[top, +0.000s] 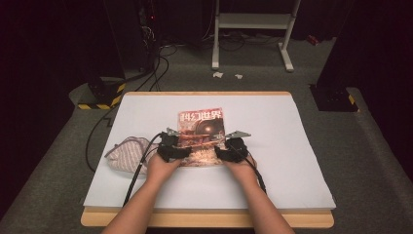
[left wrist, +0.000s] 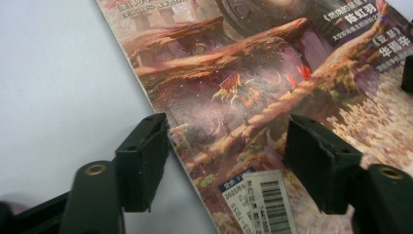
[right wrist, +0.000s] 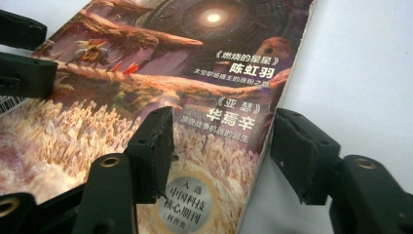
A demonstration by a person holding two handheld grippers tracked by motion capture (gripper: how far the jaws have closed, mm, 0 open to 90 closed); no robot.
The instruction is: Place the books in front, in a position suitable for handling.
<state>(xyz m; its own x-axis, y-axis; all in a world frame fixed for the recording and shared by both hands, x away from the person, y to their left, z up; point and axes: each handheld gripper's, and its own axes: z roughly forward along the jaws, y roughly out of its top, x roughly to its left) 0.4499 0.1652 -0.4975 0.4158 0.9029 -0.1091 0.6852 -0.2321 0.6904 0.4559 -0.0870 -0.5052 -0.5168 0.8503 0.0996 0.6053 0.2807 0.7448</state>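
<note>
A magazine (top: 202, 124) with a red-brown illustrated cover lies flat on the white table sheet (top: 282, 161), its near edge towards the person. My left gripper (top: 181, 152) is at the magazine's near left corner. In the left gripper view its jaws (left wrist: 229, 129) straddle the magazine's (left wrist: 234, 63) left edge, one over the sheet and one over the cover, open. My right gripper (top: 221, 153) is at the near right corner. Its jaws (right wrist: 224, 122) straddle the magazine's (right wrist: 146, 63) right edge the same way, open. The left gripper's fingers (right wrist: 24, 73) show at the far left of the right gripper view.
A striped fabric pouch (top: 127, 153) lies on the sheet just left of the left hand, with the gripper cable (top: 139, 170) running over it. Beyond the table stand a white metal frame (top: 253, 22) and a base with yellow-black stripes (top: 100, 97), with cables on the floor.
</note>
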